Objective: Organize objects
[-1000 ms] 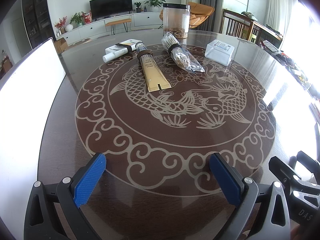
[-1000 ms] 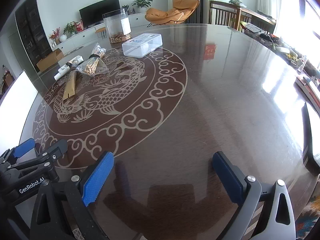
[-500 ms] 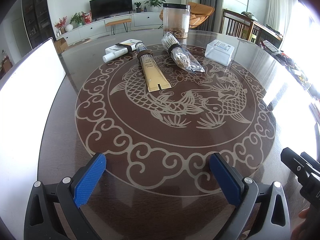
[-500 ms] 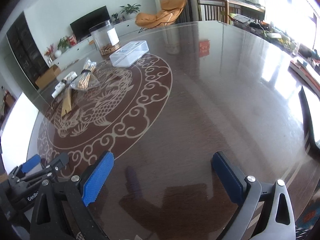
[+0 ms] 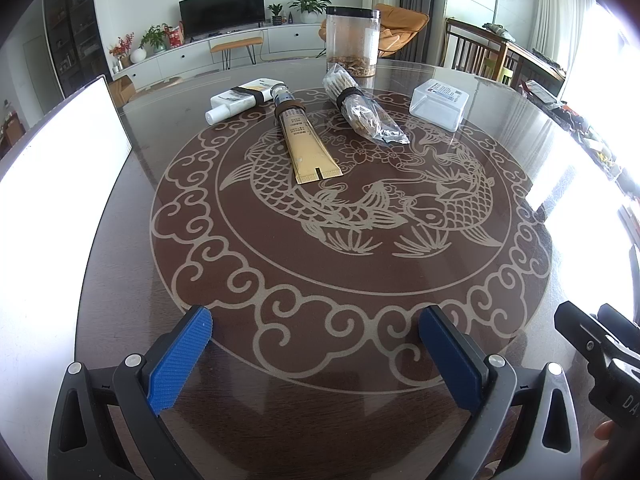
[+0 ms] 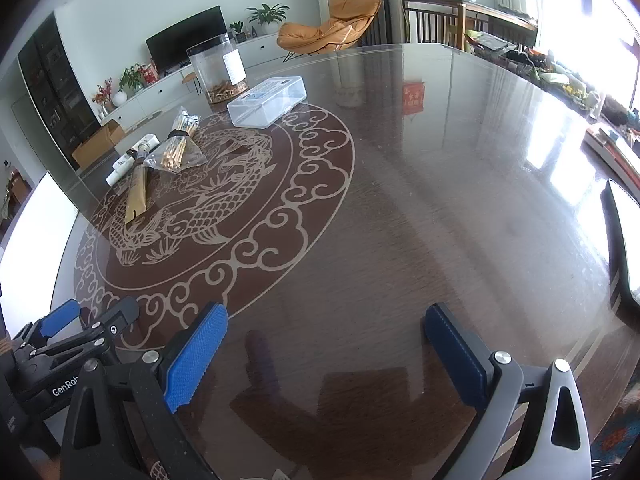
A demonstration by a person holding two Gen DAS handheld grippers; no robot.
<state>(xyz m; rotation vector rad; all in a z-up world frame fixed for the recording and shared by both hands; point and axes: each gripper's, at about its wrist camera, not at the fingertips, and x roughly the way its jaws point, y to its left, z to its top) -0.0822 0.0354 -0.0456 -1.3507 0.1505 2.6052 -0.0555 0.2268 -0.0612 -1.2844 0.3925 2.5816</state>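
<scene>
On the far half of the round table lie a gold tube (image 5: 306,142), a white tube (image 5: 244,98), a clear bag of cotton swabs (image 5: 362,110) and a clear plastic box (image 5: 440,104). They also show in the right wrist view: gold tube (image 6: 138,192), swab bag (image 6: 178,150), box (image 6: 268,100). My left gripper (image 5: 316,344) is open and empty over the near table edge, far from the objects. My right gripper (image 6: 326,340) is open and empty, to the right of the left one.
A tall clear jar (image 5: 352,46) with brown contents stands at the table's far edge. The table (image 6: 440,200) has a glossy top with a fish pattern. A white panel (image 5: 52,184) stands at the left. Chairs (image 6: 432,12) and clutter line the far right side.
The right gripper drew back and tilted, then came forward again beside the left one. The left gripper has not moved. Objects stay in place.
</scene>
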